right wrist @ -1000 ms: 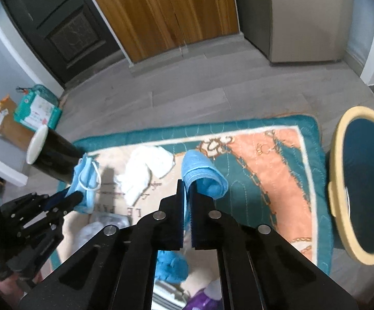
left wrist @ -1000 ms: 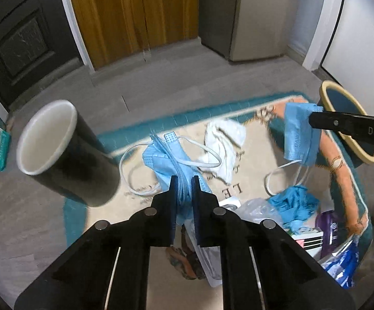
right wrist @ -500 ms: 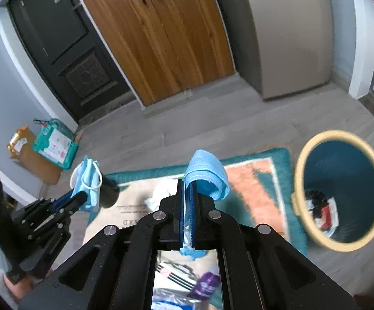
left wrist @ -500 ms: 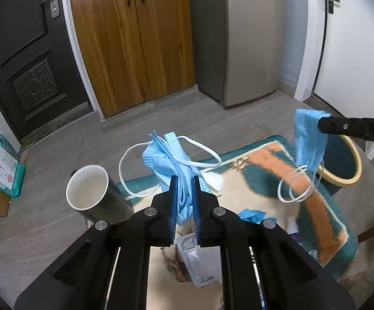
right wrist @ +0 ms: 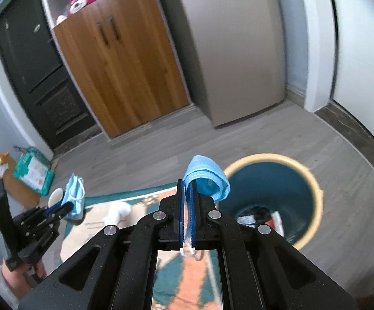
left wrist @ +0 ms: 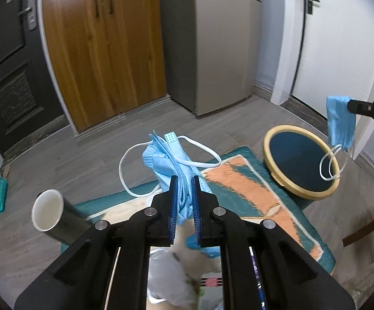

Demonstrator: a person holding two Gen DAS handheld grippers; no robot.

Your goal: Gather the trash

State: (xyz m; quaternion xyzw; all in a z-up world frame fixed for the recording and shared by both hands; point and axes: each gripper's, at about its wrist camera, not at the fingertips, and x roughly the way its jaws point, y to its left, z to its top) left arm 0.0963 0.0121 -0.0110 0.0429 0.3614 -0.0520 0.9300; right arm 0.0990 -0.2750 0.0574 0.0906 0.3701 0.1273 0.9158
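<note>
Above the rug point(left wrist: 272, 193), the left gripper point(left wrist: 184, 180) pinches a blue mask point(left wrist: 169, 160); the right gripper point(right wrist: 187, 184) clamps another mask point(right wrist: 207, 175) near the bin point(right wrist: 313, 180).

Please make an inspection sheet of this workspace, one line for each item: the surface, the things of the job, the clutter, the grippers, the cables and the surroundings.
Surface: grey wood-look floor with a teal and orange rug.
Job's things: two blue face masks, one in the left gripper, the other in the right gripper; a teal bin with a yellow rim, some trash already inside.
Clutter: a cup lying on its side, a white crumpled piece on the rug, plastic wrappers below the left gripper.
Grippers: left gripper shut on its mask; right gripper shut on its mask, near the bin.
Cables: nothing seen.
Surroundings: wooden cabinet, grey fridge, dark door, white door.
</note>
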